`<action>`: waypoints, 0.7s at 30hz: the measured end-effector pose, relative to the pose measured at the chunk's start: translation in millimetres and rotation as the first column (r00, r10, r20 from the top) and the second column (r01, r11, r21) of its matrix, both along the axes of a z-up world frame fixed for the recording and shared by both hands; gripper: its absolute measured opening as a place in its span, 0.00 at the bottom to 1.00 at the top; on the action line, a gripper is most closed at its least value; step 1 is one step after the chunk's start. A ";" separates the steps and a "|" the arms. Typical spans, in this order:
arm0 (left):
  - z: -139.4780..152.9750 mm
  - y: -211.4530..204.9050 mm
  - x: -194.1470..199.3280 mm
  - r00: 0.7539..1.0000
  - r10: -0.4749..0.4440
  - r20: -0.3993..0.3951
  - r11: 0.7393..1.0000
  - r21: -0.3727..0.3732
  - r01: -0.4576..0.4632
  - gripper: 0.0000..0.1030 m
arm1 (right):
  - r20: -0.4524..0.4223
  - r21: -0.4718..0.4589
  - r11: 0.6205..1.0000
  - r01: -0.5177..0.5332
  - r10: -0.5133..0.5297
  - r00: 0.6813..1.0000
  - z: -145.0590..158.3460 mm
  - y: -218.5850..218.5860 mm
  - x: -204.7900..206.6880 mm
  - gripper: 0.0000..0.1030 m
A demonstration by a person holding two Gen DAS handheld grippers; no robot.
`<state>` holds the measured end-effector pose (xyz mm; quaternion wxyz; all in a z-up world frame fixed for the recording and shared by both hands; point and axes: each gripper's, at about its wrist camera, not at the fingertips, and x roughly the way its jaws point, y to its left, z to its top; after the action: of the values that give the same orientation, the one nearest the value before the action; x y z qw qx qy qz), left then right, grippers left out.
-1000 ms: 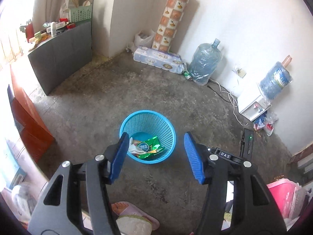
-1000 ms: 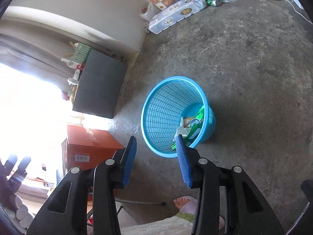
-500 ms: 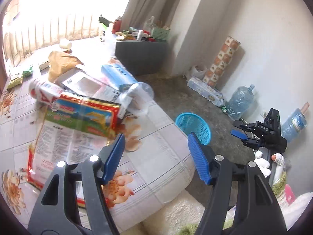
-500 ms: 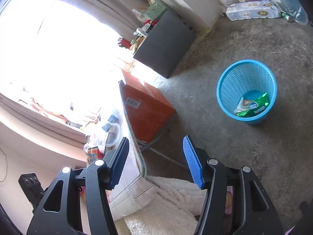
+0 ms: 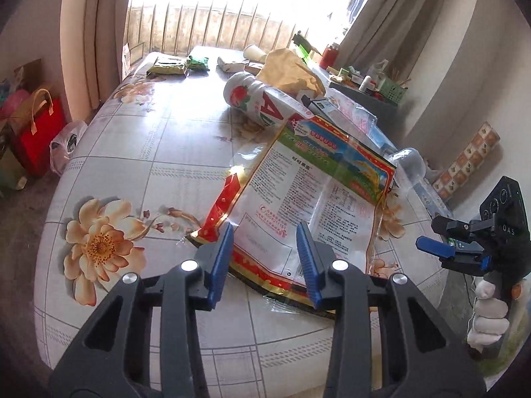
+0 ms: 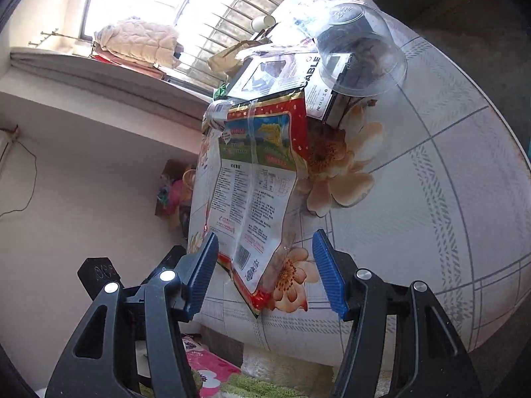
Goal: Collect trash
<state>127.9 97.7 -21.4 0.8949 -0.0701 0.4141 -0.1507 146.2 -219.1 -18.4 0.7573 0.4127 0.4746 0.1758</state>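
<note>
step: reach phase, next piece of trash. Both grippers aimed at the big snack bag [image 5: 318, 192] on the table [image 5: 139, 152].
target loc: bag lies flat, printed back up, near table edge closest to the person; far end rests against the clutter pile, by the white bottle [image 5: 262, 99] on its side.
L gripper [image 5: 265, 252]: jaws closing, pads either side of the bag's near edge in view, not seen pressing on it. No grip yet, by my reading.
R gripper [image 6: 265, 272]: parted wide, nothing between the pads; bag's near corner [image 6: 255, 298] sits in the gap in view only, appears apart from it.
other trash: clear plastic dome cup [image 6: 361, 53] upside down on a black box [image 6: 318, 79] at the pile; brown paper bag [image 5: 292, 73] further back.
next move (judgement): L needs to drop lower so one pad slides under the thin film edge; flat bag on smooth cloth may just skid. R could pin or lift the corner.
vs 1 s ago: both cams then looked down at the blue basket on the floor with wrappers in it; now both face the table. Basket out of view.
vs 0.5 s ago: L then wider open, further from bag.
</note>
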 end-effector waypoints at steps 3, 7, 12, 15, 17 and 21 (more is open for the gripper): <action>-13.1 -3.1 9.6 0.999 -0.024 -0.028 1.000 0.016 0.024 0.19 | -0.021 -0.006 1.000 0.007 -0.007 1.000 -6.6 8.1 17.8 0.56; -26.9 -7.0 12.9 0.997 -0.059 -0.057 0.998 0.011 0.059 0.10 | -0.053 -0.029 0.999 0.012 -0.014 0.998 -16.2 11.2 32.1 0.51; -45.6 -8.6 14.7 0.990 -0.080 -0.117 0.997 -0.005 0.080 0.05 | -0.088 0.007 0.999 0.035 -0.034 0.996 -30.3 13.6 35.8 0.33; -50.8 -7.9 12.6 0.987 -0.096 -0.130 0.995 -0.040 0.092 0.03 | -0.080 0.010 0.999 0.040 -0.039 0.996 -30.9 15.6 37.5 0.30; -52.2 -8.0 11.9 0.986 -0.106 -0.132 0.994 -0.051 0.100 0.03 | -0.077 0.028 0.999 0.034 -0.032 0.996 -32.0 16.2 36.9 0.30; -54.0 -2.7 13.2 0.982 -0.116 -0.147 0.991 -0.086 0.104 0.00 | -0.044 0.080 0.996 0.026 -0.022 0.999 -31.4 15.1 36.7 0.30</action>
<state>141.1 95.0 -75.4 0.8478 -0.0933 0.4779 -0.2101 182.8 -204.0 -49.8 0.7317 0.4522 0.4783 0.1769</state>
